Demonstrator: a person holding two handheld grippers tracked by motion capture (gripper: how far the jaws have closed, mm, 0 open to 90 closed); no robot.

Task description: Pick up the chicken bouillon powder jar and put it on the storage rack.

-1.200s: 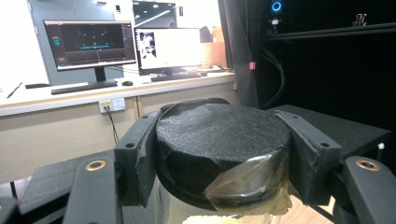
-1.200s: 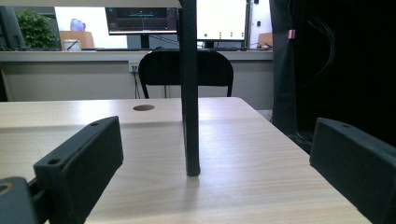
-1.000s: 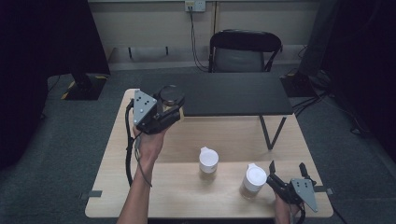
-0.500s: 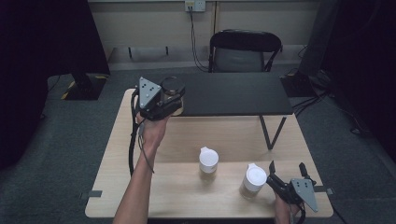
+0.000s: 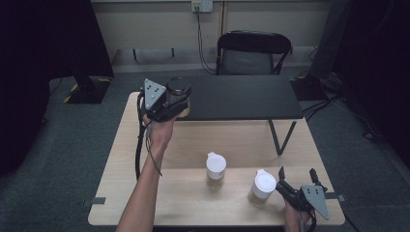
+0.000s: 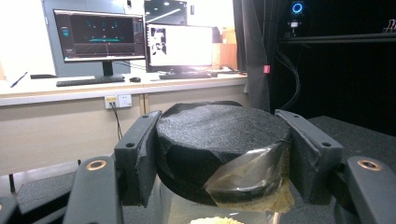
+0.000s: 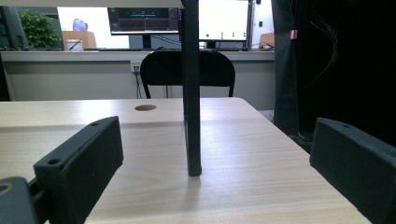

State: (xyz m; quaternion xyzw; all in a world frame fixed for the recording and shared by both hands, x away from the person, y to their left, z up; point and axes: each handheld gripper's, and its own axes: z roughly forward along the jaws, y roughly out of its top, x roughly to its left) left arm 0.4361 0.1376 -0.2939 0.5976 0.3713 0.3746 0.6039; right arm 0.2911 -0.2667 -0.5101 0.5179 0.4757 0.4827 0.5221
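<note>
Two white-lidded cups (image 5: pixel 215 167) stand mid-table with bare wood (image 5: pixel 193 203) around them, while the black shelf (image 5: pixel 241 96) and its leg (image 5: pixel 281 137) block the far side.

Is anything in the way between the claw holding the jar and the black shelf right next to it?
Nothing visible blocks it. The left claw is clamped on the jar's black lid, holding the jar at the near left corner of the black shelf, whose top looks bare. The two white-lidded cups stand lower down on the wooden table, well aside.
</note>
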